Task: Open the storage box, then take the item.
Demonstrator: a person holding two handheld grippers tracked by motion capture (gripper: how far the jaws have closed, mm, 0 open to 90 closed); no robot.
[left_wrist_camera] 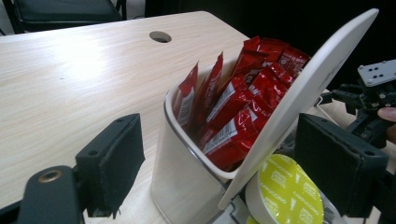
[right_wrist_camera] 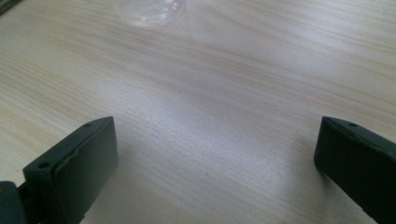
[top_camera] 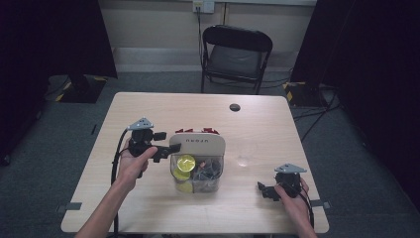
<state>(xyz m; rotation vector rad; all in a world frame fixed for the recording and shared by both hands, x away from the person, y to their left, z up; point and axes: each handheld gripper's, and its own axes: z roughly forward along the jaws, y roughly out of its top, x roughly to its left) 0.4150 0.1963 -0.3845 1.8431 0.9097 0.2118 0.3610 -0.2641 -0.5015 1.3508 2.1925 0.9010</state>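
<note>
A clear organizer box (top_camera: pixel 198 171) sits mid-table, its white lid (left_wrist_camera: pixel 299 98) tilted up between the spread, released jaws of the left gripper (top_camera: pixel 166 148). Red sachets (left_wrist_camera: pixel 238 107) fill the compartment behind the lid; a yellow capsule (left_wrist_camera: pixel 287 193) lies in front. Right of the box, the right gripper (top_camera: pixel 270 191) rests with jaws spread, empty, near a small clear cup (right_wrist_camera: pixel 149 10).
</note>
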